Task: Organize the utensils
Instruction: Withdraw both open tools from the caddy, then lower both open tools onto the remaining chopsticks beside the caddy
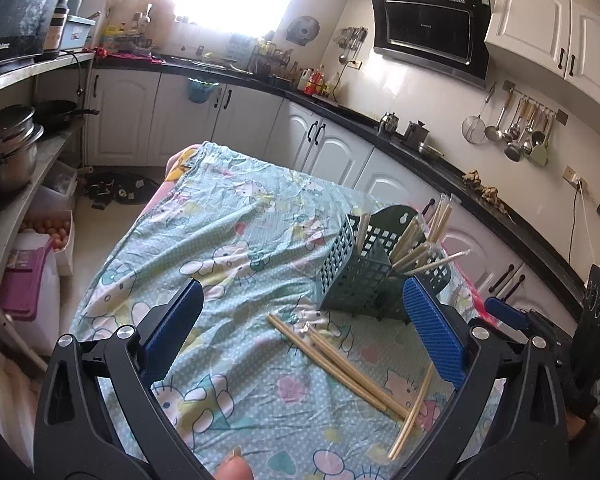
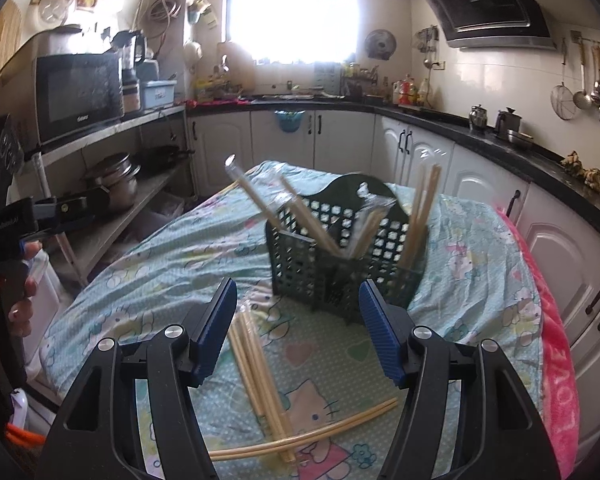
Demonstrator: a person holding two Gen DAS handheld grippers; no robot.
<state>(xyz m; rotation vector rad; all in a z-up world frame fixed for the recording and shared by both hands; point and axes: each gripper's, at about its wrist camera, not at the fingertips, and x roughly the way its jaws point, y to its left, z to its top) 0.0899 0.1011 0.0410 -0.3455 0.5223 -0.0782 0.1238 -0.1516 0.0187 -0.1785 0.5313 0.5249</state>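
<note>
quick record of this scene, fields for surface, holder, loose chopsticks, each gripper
surface: table under a cartoon-print cloth
holder: green slotted basket, upright, several chopsticks standing in it
loose chopsticks: small pile lying on the cloth in front of the basket
left gripper: open, empty, above the pile
right gripper: open, empty, above the pile

Utensil basket upright on cloth-covered desk, toward far right side. Chopsticks in basket, leaning out. Loose chopsticks on cloth just before basket, crossing each other. Counter w/ cabinets behind desk and to right. Shelf w/ pots at left.
</note>
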